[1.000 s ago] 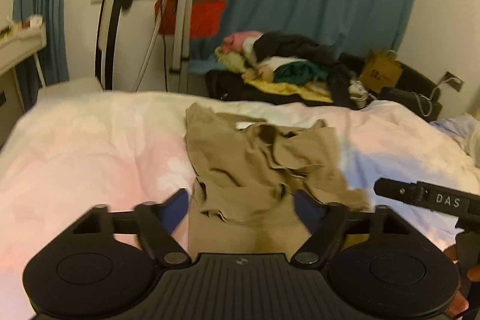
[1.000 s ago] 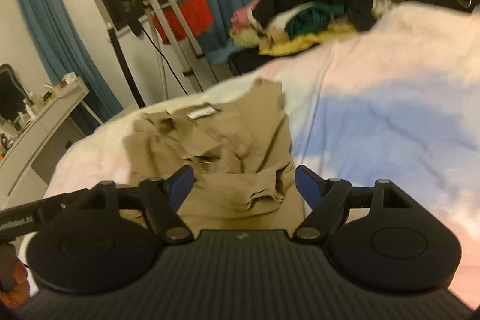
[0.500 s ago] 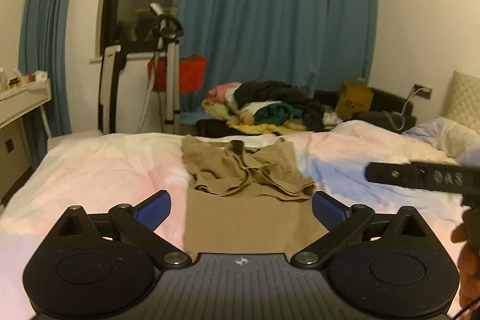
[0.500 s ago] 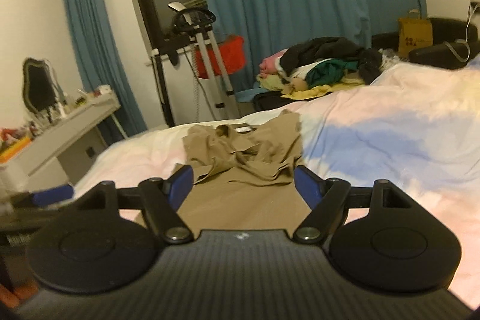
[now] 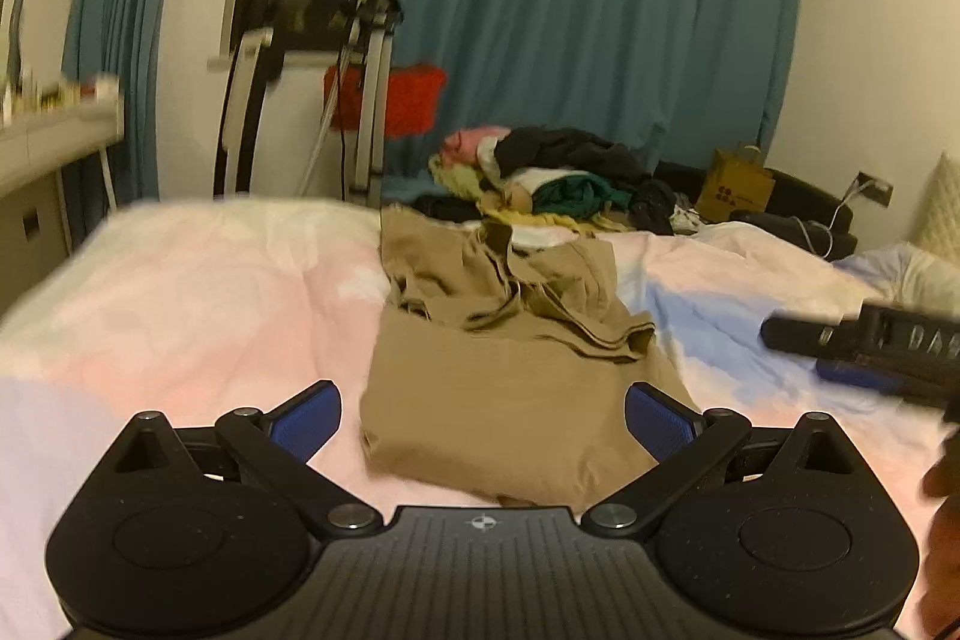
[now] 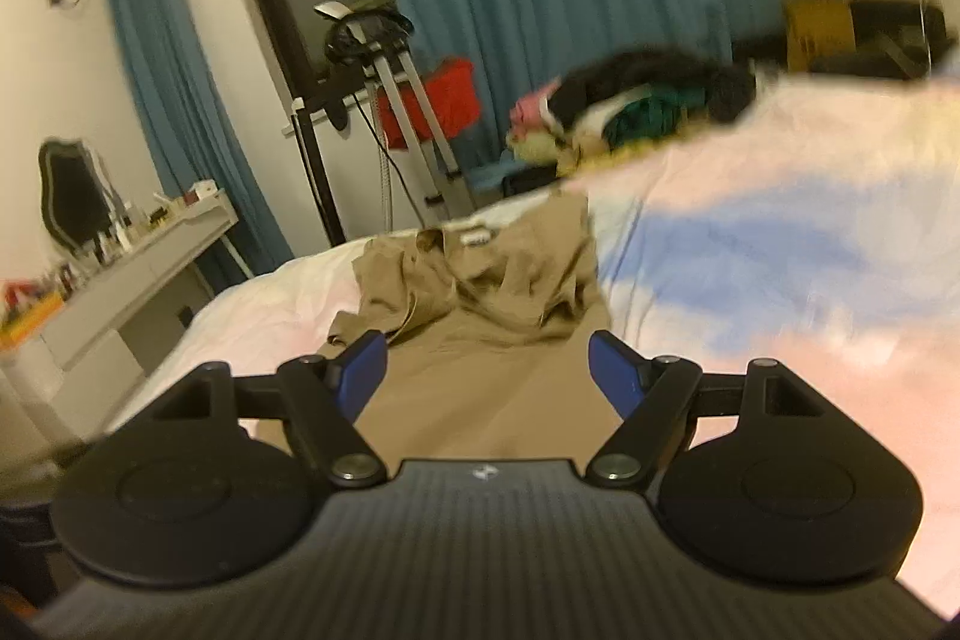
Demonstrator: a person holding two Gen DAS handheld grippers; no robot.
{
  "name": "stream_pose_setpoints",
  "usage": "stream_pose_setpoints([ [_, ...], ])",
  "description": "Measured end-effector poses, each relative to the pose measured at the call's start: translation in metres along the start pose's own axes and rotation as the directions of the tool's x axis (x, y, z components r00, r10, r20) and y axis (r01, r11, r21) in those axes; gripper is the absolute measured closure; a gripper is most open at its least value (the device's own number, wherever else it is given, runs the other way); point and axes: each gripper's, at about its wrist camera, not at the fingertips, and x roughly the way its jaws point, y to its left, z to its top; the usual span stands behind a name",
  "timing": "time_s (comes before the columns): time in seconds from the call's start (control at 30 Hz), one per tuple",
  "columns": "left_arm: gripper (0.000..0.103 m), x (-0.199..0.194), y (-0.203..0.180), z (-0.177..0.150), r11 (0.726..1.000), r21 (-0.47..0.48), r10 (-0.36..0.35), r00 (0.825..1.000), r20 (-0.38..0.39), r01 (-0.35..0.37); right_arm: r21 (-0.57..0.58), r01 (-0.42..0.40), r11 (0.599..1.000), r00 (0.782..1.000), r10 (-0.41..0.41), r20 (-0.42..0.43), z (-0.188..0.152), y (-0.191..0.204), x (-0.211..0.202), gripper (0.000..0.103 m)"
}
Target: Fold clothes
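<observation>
Both blue-padded fingers [image 5: 303,418] of the left gripper [image 5: 483,418] are seen spread wide apart in the left wrist view, with nothing held between them. Ahead of them, the tan garment [image 5: 510,340] is laid on the pink and blue bedspread [image 5: 198,304]; its near part is smoothed flat, while its far part is bunched in rumpled folds. The right gripper [image 5: 864,340] is seen at the right edge, above the bedspread and apart from the garment. Beyond the bed, a pile of clothes [image 5: 552,172] is heaped before the blue curtain [image 5: 600,10]. In the right wrist view, which is blurred, the right gripper [image 6: 486,370] is shown with its fingers [image 6: 612,370] likewise parted and empty. The tan garment [image 6: 480,304] is framed between them, its flat part nearest and its crumpled part farther off. A white dresser [image 6: 138,274] crowded with small items is seen at the left, and the pile of clothes [image 6: 624,112] beyond the bed.
</observation>
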Motion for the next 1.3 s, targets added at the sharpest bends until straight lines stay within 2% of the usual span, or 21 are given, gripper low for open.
stream_pose_setpoints([
  [0.07,0.001,0.005,0.008,0.000,0.998,-0.064,-0.031,0.999,-0.035,0.029,0.134,-0.027,0.991,0.996,0.038,-0.079,-0.008,-0.018,0.014,0.027],
  [0.13,0.001,0.011,0.015,-0.001,0.989,-0.133,-0.075,0.995,-0.070,0.065,0.311,-0.052,0.949,0.981,0.107,-0.163,-0.020,-0.042,0.033,0.026],
  [0.23,0.001,0.025,0.024,-0.006,0.961,-0.244,-0.165,0.979,-0.118,0.133,0.570,-0.049,0.820,0.946,0.221,-0.238,-0.045,-0.075,0.063,0.026],
  [0.3,0.001,0.035,0.030,-0.011,0.932,-0.318,-0.231,0.962,-0.143,0.176,0.642,-0.026,0.766,0.941,0.235,-0.243,-0.055,-0.086,0.074,0.026],
  [0.4,0.001,0.051,0.038,-0.018,0.874,-0.427,-0.329,0.929,-0.170,0.232,0.703,-0.032,0.711,0.943,0.253,-0.214,-0.061,-0.092,0.085,0.029],
  [0.5,0.001,0.070,0.039,-0.027,0.810,-0.518,-0.422,0.887,-0.187,0.276,0.722,-0.022,0.692,0.951,0.237,-0.198,-0.062,-0.093,0.095,0.038],
  [0.57,0.001,0.084,0.038,-0.033,0.765,-0.574,-0.476,0.856,-0.202,0.290,0.725,0.006,0.689,0.958,0.204,-0.202,-0.063,-0.095,0.100,0.053],
  [0.6,0.001,0.092,0.038,-0.036,0.743,-0.602,-0.501,0.840,-0.209,0.293,0.730,0.020,0.683,0.959,0.192,-0.206,-0.063,-0.097,0.102,0.071],
  [0.63,0.001,0.099,0.037,-0.039,0.727,-0.624,-0.509,0.834,-0.212,0.285,0.736,0.033,0.676,0.960,0.183,-0.212,-0.063,-0.101,0.103,0.087],
  [0.67,0.001,0.106,0.037,-0.041,0.711,-0.646,-0.516,0.829,-0.214,0.277,0.741,0.036,0.671,0.959,0.185,-0.214,-0.062,-0.104,0.103,0.089],
  [0.7,0.001,0.111,0.036,-0.042,0.701,-0.664,-0.512,0.833,-0.211,0.262,0.746,0.029,0.666,0.958,0.195,-0.211,-0.060,-0.106,0.102,0.091],
  [0.77,0.001,0.124,0.032,-0.039,0.679,-0.688,-0.529,0.822,-0.213,0.258,0.752,0.007,0.659,0.956,0.215,-0.197,-0.055,-0.104,0.098,0.093],
  [0.9,0.002,0.142,0.021,-0.035,0.626,-0.720,-0.582,0.794,-0.178,0.298,0.771,-0.065,0.633,0.956,0.262,-0.135,-0.040,-0.097,0.087,0.094],
  [1.0,0.008,0.153,0.023,-0.037,0.643,-0.719,-0.534,0.827,-0.176,0.263,0.784,-0.089,0.614,0.956,0.273,-0.105,-0.033,-0.099,0.082,0.094],
  [1.07,0.022,0.158,0.030,-0.041,0.647,-0.726,-0.500,0.848,-0.174,0.233,0.794,-0.092,0.601,0.958,0.272,-0.095,-0.031,-0.102,0.080,0.095],
  [1.2,0.039,0.152,0.052,-0.044,0.627,-0.750,-0.433,0.894,-0.113,0.209,0.795,-0.084,0.601,0.964,0.252,-0.088,-0.028,-0.108,0.081,0.095],
  [1.3,0.054,0.146,0.059,-0.044,0.656,-0.737,-0.361,0.925,-0.118,0.162,0.790,-0.085,0.607,0.966,0.243,-0.083,-0.029,-0.107,0.082,0.095],
])
